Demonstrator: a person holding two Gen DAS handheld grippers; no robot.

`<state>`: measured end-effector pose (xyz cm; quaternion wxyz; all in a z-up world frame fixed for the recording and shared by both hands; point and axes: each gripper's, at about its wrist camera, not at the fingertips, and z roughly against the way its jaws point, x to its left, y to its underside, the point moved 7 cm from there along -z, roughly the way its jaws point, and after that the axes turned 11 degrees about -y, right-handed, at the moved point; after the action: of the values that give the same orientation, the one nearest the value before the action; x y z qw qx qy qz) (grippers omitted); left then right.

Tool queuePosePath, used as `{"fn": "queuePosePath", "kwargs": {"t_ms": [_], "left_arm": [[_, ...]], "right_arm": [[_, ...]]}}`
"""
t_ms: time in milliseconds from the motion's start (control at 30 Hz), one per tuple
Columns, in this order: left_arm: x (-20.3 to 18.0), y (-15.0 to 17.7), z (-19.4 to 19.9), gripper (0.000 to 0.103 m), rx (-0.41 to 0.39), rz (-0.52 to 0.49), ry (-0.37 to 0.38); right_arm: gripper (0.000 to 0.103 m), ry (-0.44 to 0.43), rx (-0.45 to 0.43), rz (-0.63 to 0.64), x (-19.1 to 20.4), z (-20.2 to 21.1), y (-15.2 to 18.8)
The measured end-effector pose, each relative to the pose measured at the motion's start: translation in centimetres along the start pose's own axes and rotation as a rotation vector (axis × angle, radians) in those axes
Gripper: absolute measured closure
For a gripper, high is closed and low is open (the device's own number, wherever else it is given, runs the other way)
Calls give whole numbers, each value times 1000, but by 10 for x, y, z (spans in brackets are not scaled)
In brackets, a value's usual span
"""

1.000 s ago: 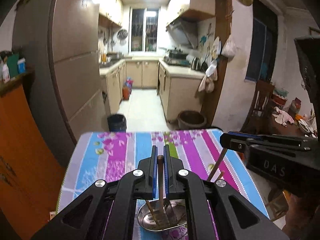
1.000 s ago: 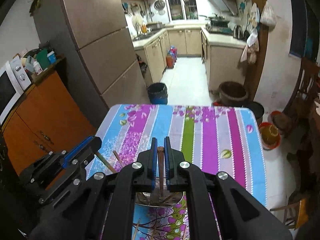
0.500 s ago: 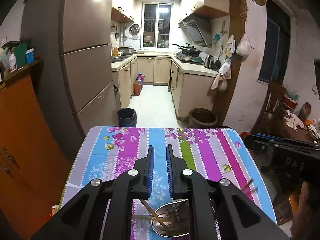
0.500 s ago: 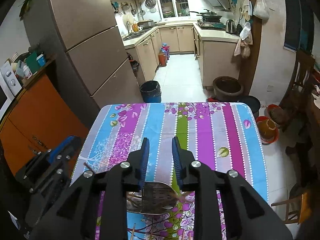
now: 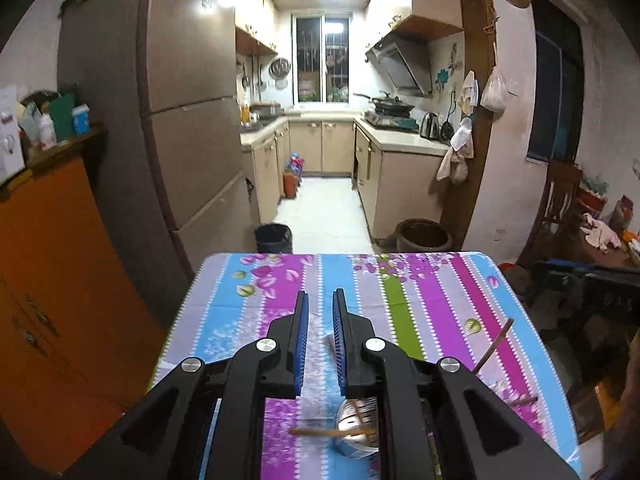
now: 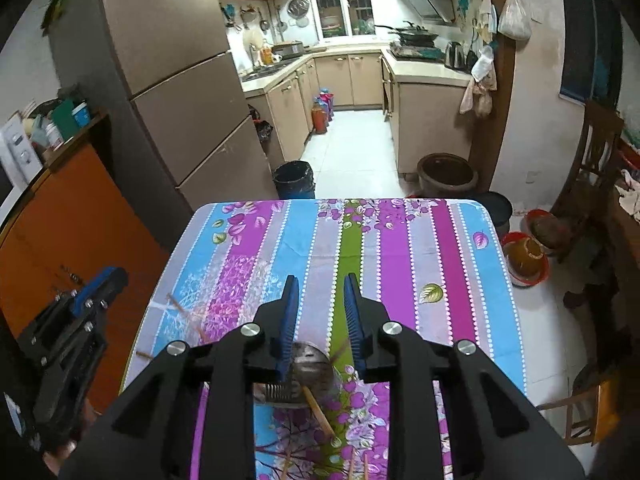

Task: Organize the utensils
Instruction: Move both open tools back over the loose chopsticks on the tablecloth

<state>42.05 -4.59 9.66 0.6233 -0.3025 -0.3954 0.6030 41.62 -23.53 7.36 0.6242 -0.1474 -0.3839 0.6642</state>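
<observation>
Left wrist view: the left gripper is held level above the striped tablecloth, pointing toward the kitchen, jaws parted by a narrow gap and gripping nothing. Below and behind its fingertips lies a metal slotted spatula with a wooden handle, blurred. The right gripper shows at the right edge, beside the table.

Right wrist view: the right gripper tilts downward over the cloth, jaws moderately apart and empty. The spatula lies beneath the jaw bases; chopsticks lie to their left, and more lie near the bottom edge.
</observation>
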Motion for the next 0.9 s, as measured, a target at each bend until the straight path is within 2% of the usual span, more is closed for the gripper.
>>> {"fn": "queuePosePath", "kwargs": {"t_ms": [167,267,333,567,800,900], "left_arm": [[23,30,40,87,-70,-36,-11],[39,53,62,84,-90,-40,4],[50,69,78,81,-104,-39,13],[75,129,131,73,-138,-48,54],[75,205,166,70,-114,-57,156],[66,245,171,70,-105,-86,153]], "right_arm": [[81,-46,-29,70,-7,42,33],[74,-75,-49,105,-14,74,62],[71,-57,-89,129,-21,100,83],[60,-77,-190,157,-31,178,152],[60,-22,-253,250,-19,209,233],[61,29,-272,291,-16,206,270]]}}
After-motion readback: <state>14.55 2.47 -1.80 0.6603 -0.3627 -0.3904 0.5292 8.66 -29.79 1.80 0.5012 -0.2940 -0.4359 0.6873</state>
